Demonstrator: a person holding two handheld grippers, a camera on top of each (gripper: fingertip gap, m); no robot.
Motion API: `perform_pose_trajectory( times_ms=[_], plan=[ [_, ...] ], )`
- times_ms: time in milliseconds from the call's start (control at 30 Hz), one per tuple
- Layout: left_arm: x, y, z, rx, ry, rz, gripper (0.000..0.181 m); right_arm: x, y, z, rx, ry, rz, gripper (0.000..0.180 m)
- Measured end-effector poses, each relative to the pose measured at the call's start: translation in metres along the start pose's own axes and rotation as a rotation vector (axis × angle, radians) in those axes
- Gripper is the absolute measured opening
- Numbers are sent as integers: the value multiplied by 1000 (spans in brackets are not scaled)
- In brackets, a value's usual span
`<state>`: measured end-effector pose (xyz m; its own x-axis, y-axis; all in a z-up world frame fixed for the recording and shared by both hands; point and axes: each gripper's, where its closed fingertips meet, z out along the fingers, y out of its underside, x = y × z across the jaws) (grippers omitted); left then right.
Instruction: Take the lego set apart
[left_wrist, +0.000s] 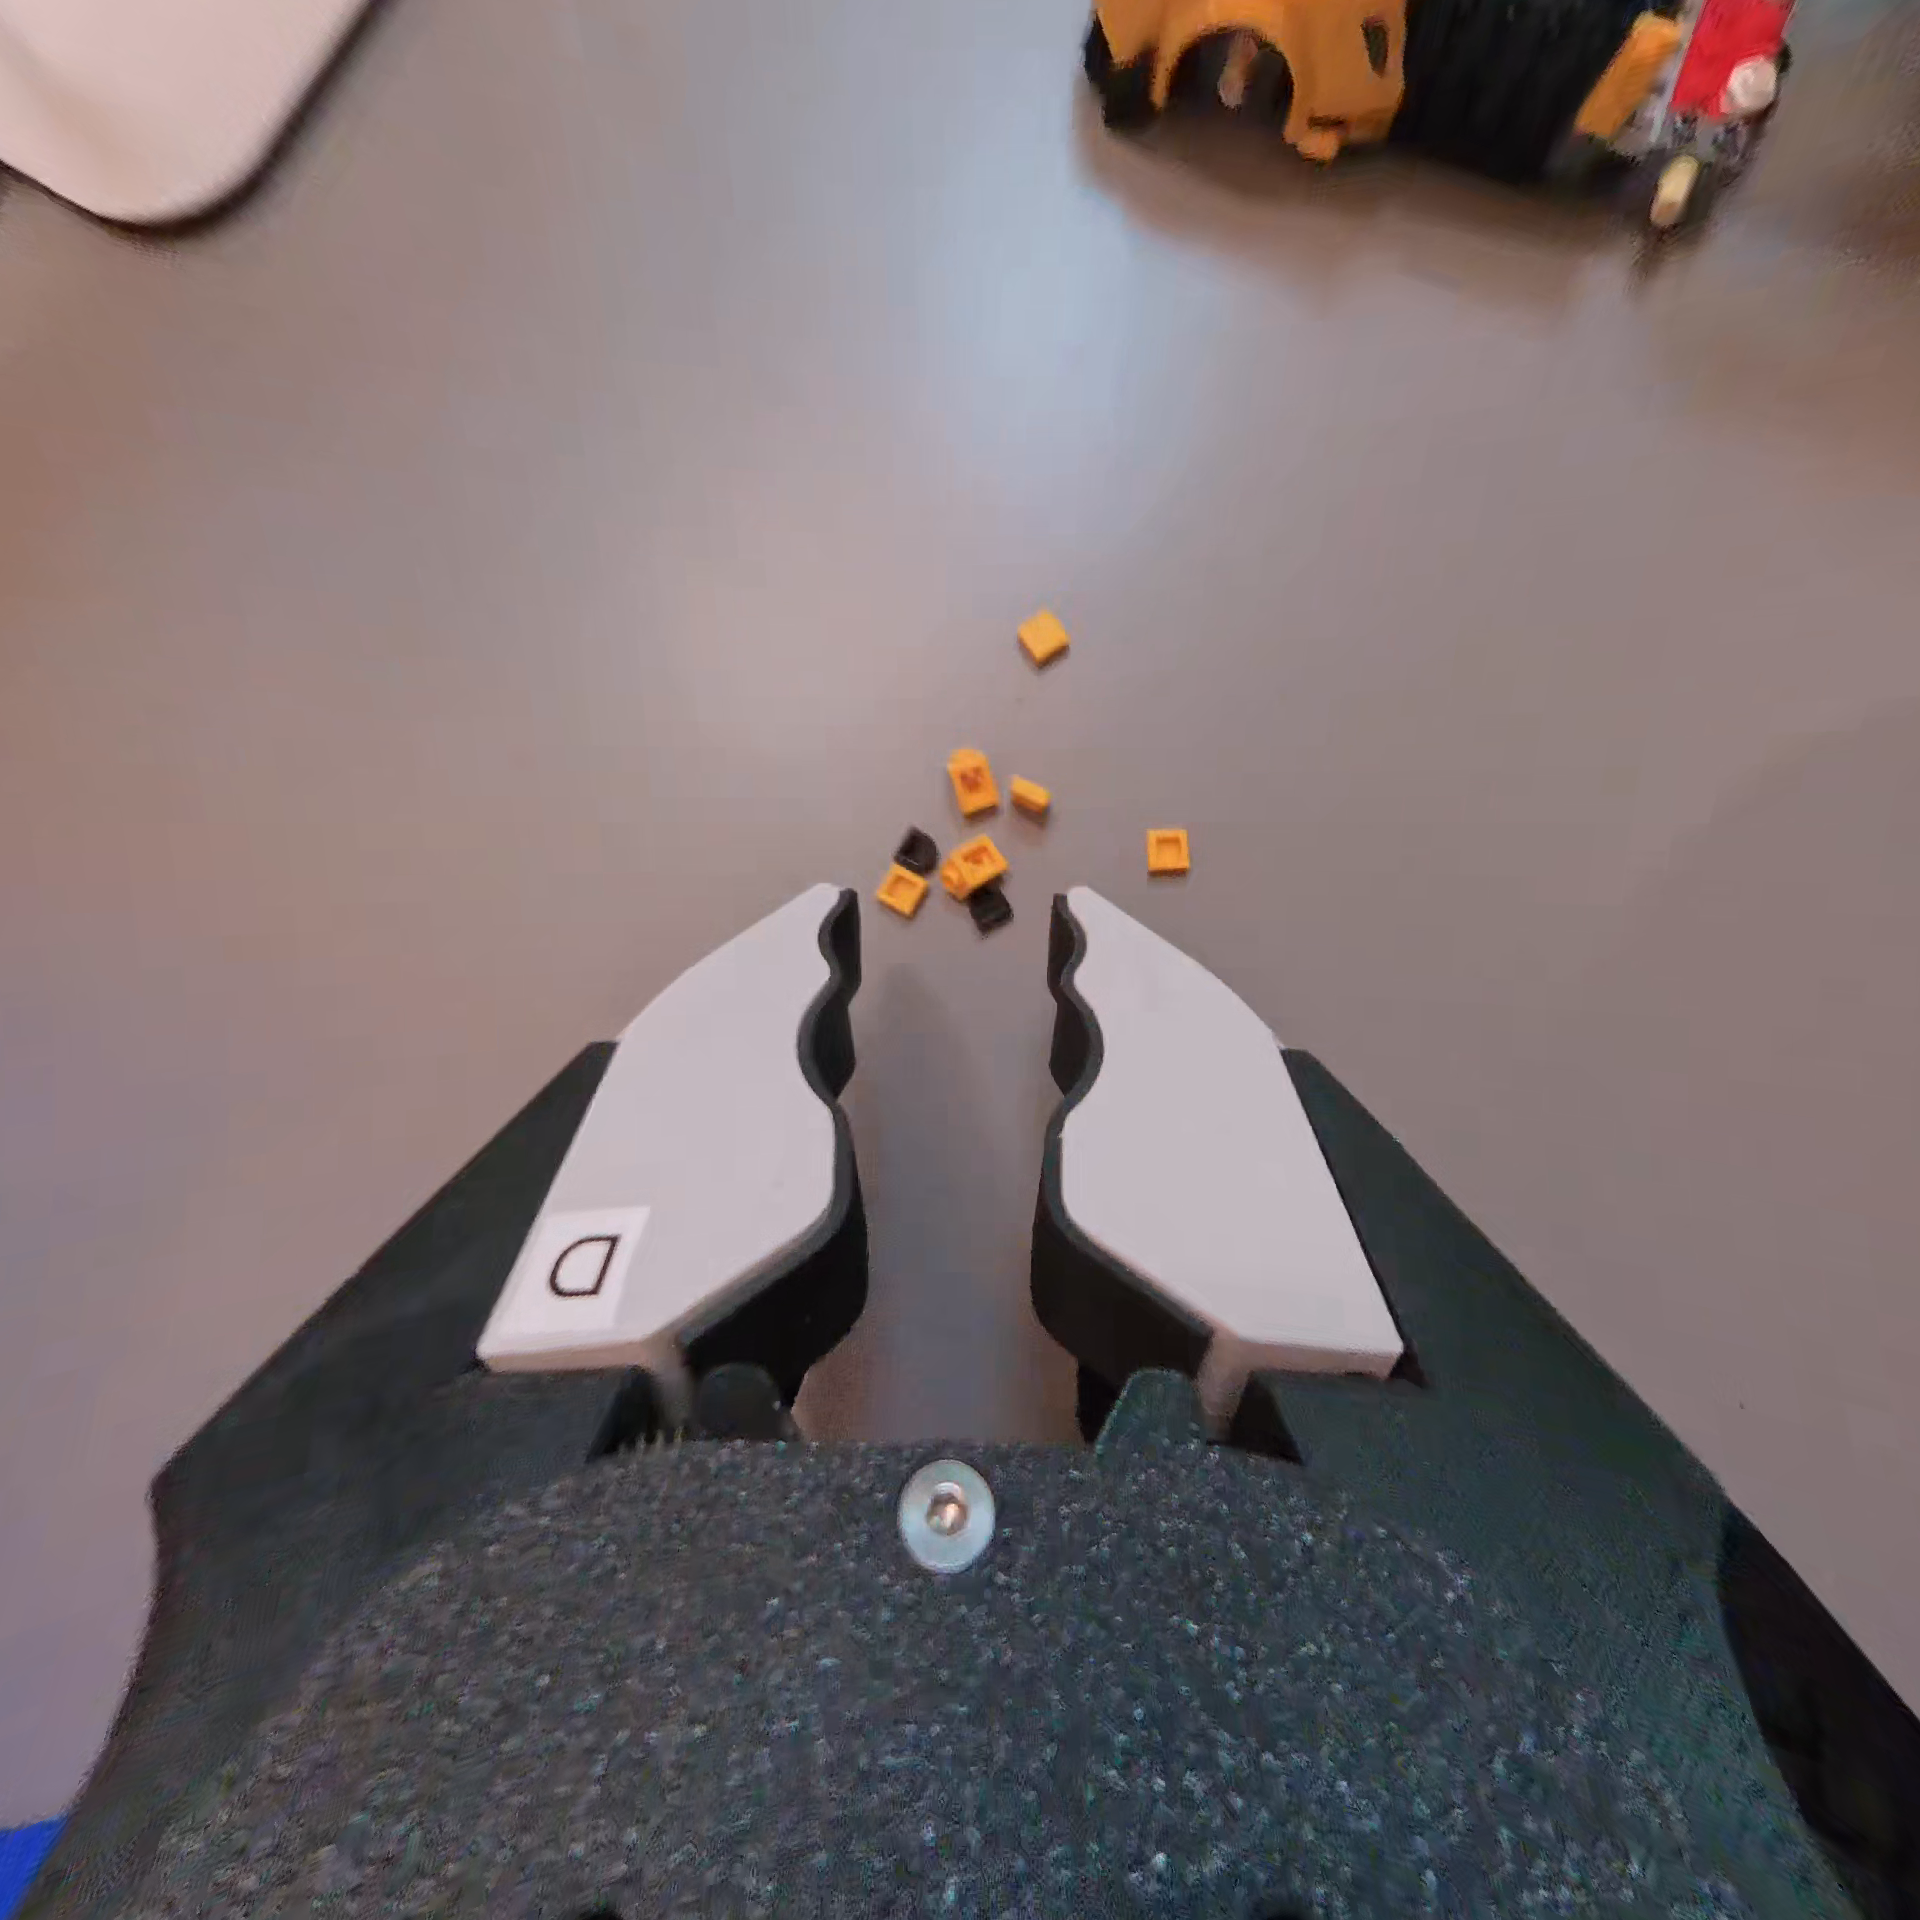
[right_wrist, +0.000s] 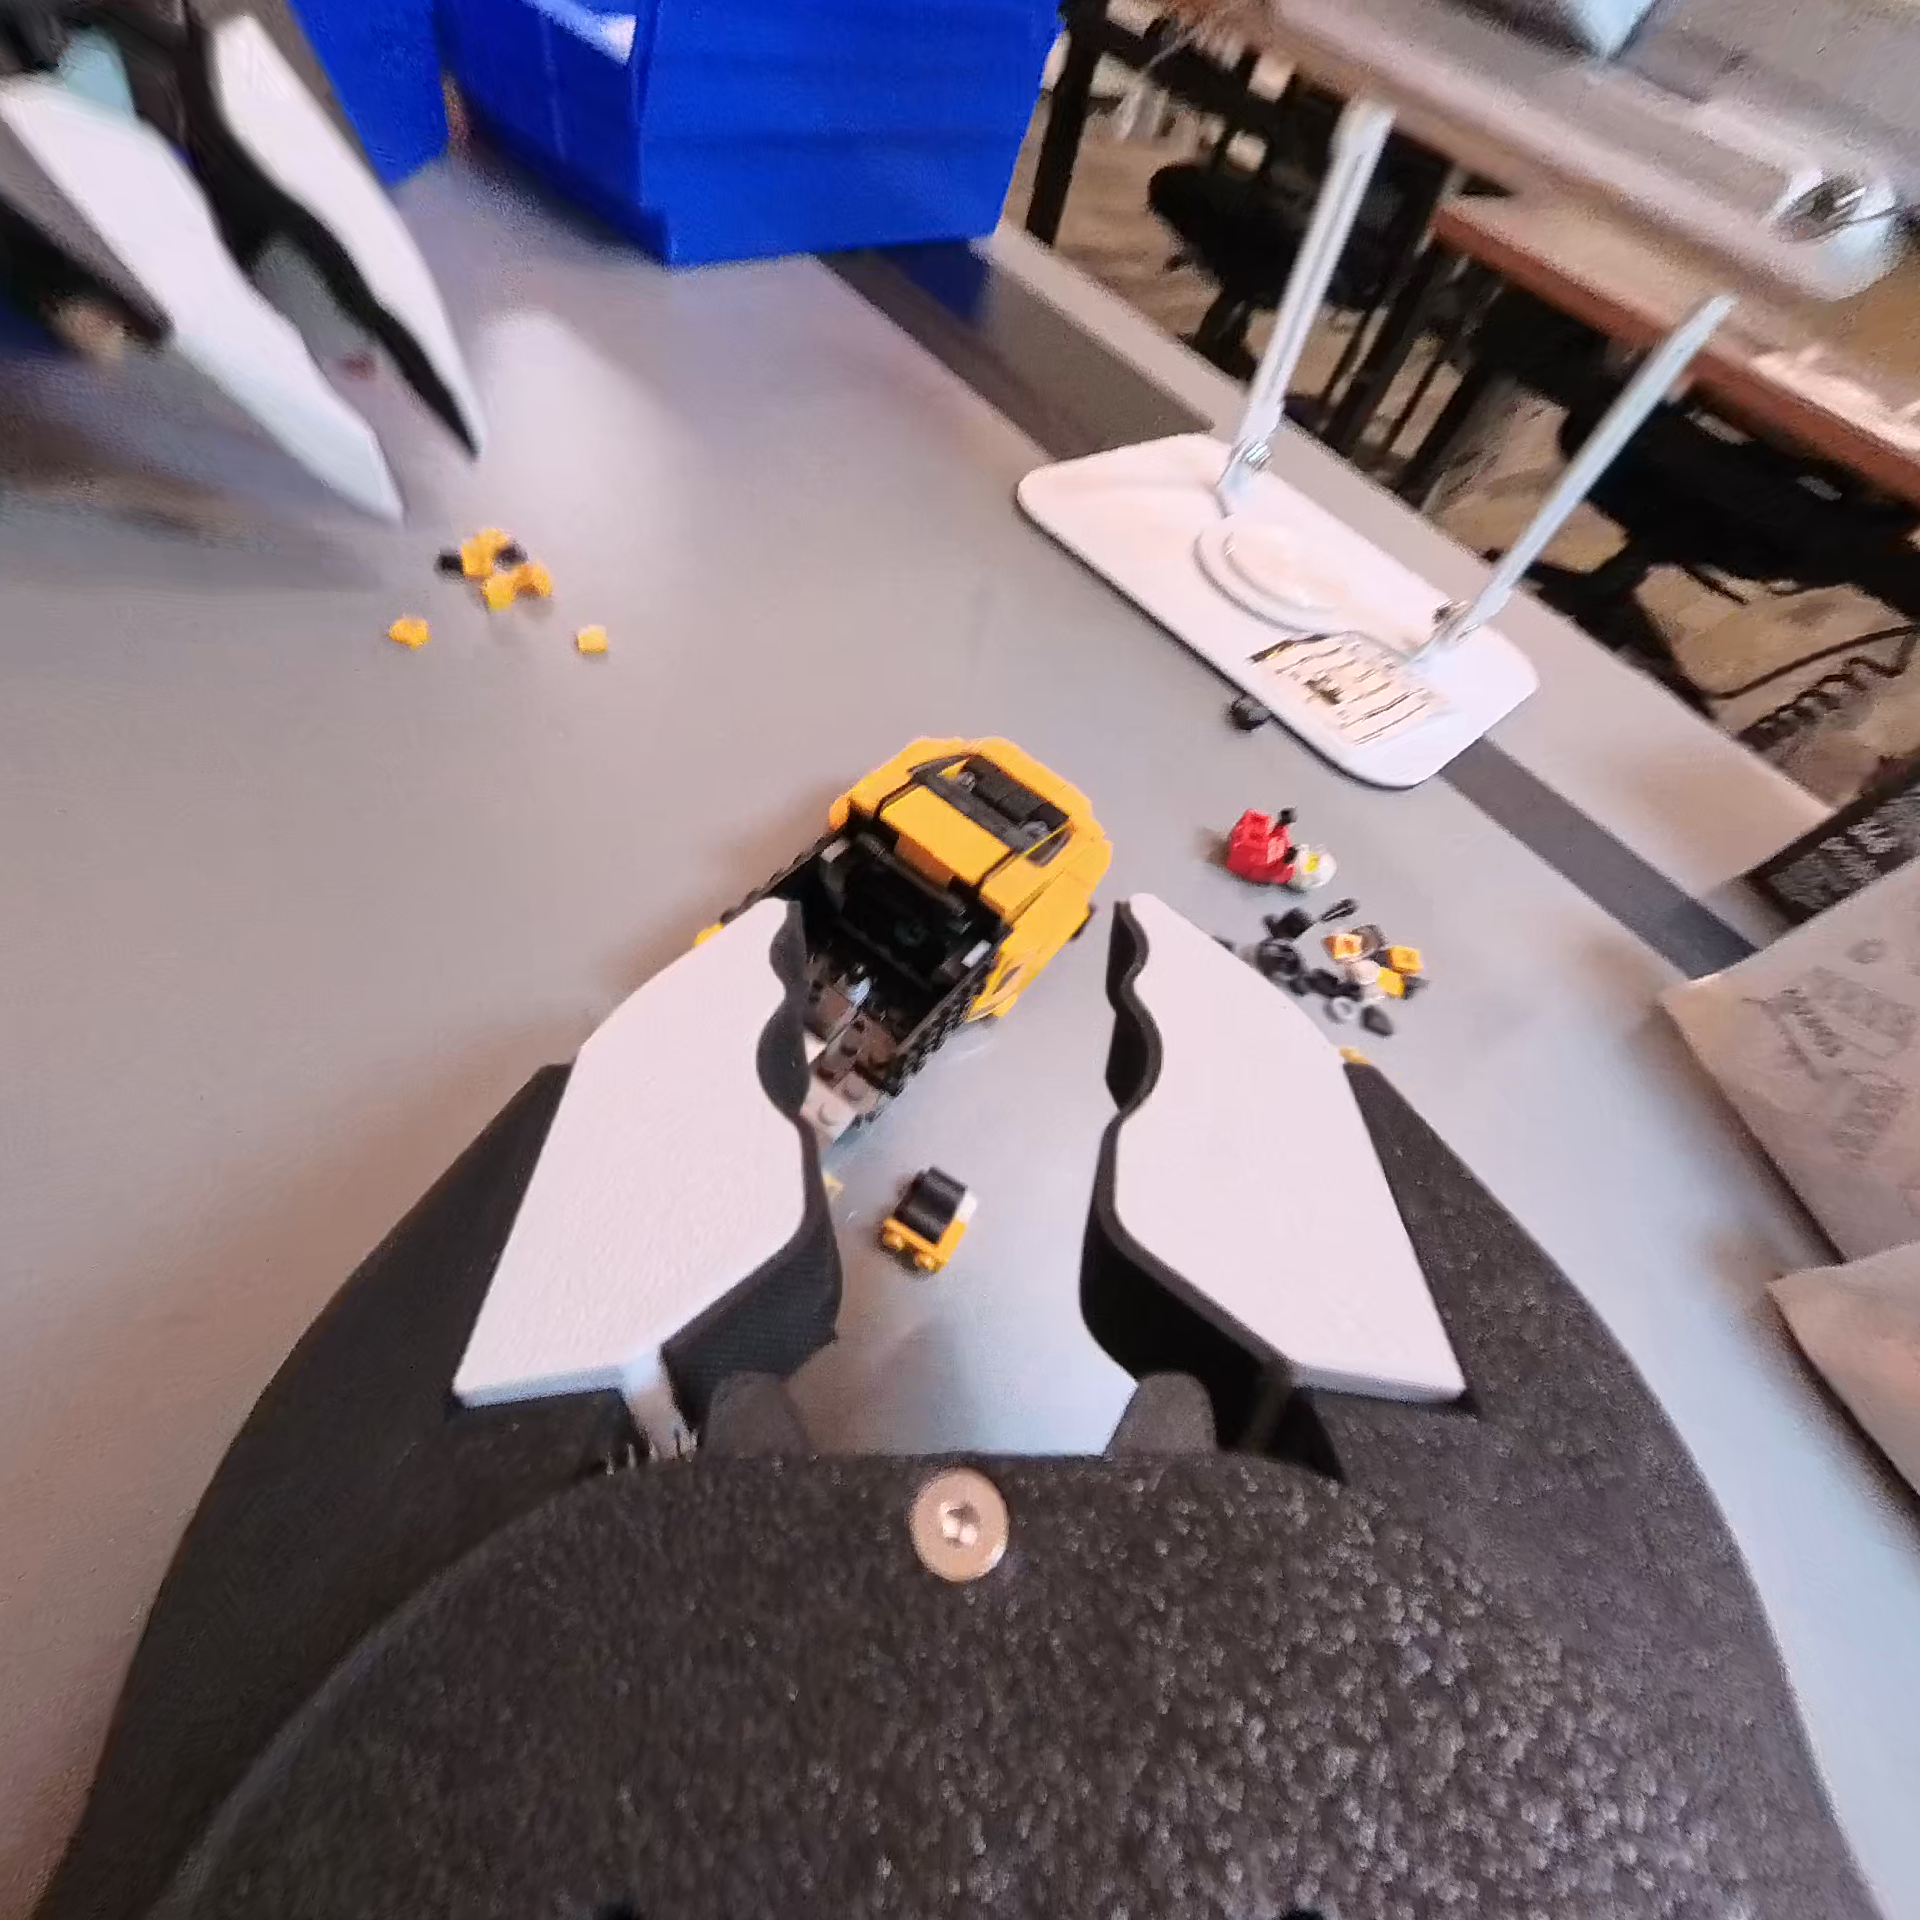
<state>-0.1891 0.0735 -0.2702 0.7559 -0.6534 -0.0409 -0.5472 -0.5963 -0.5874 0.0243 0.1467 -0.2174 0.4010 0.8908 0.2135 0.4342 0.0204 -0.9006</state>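
A yellow and black lego car (right_wrist: 951, 894), partly opened, lies on the grey table just beyond my right gripper (right_wrist: 951, 914), which is open and empty above it. A small yellow and black chunk (right_wrist: 927, 1218) lies between its fingers on the table. My left gripper (left_wrist: 954, 904) is open and empty, just short of a pile of small yellow and black pieces (left_wrist: 971, 831). That pile (right_wrist: 499, 577) and the left gripper (right_wrist: 426, 468) also show at the upper left of the right wrist view. The car (left_wrist: 1299, 73) shows at the top of the left wrist view.
A red lego piece (right_wrist: 1268, 847) and a scatter of small black and yellow parts (right_wrist: 1340, 966) lie right of the car. A white stand base (right_wrist: 1143, 520) sits behind, a blue bin (right_wrist: 748, 125) at the back, paper bags (right_wrist: 1818, 1049) at the right. My right fingertips sit around 25 centimetres from my left ones.
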Motion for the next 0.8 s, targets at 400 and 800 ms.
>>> perform_pose_trajectory(
  times_ms=[400,800],
  plan=[
    [-24,-3,23,28,-140,-3,18,23,-14,-14,112,72,59,50],
    [26,-13,24,63,51,239,42,28,-13,-16,118,71,72,47]
  ],
)
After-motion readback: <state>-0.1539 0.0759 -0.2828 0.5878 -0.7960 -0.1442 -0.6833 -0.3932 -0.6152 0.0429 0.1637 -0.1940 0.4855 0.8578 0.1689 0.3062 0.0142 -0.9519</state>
